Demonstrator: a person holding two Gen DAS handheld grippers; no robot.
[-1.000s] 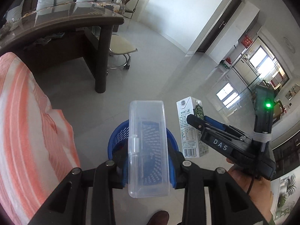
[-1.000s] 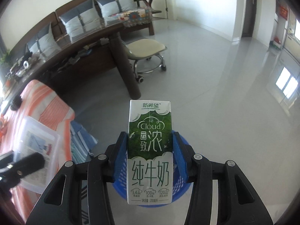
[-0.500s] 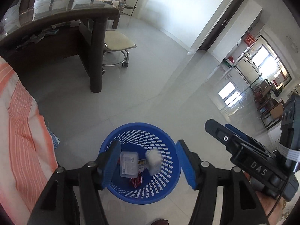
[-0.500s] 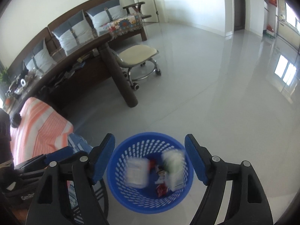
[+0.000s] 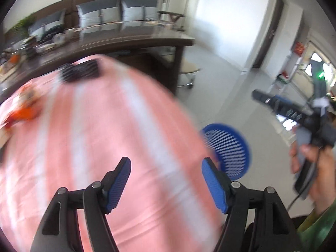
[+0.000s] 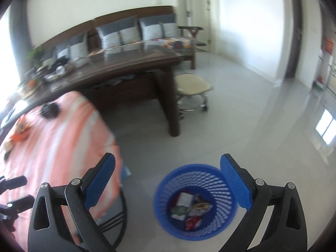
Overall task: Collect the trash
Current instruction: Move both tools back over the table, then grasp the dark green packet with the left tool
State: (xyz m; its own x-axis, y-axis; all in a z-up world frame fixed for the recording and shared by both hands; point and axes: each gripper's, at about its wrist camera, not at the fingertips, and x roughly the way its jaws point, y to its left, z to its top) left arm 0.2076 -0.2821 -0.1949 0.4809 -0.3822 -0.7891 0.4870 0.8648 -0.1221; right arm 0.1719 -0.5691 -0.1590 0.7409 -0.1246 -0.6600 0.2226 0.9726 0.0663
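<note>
Left tongs [image 5: 166, 180] swung from basket [image 6: 196, 201] to striped tablecloth [image 5: 105, 136].

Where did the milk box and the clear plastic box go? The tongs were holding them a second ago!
Both tongs let go. The left tongs dropped the clear box and the right tongs dropped the milk carton into the blue basket. Now both are open and empty, and the left has swung over the striped cloth. The basket stayed on the floor.
</note>
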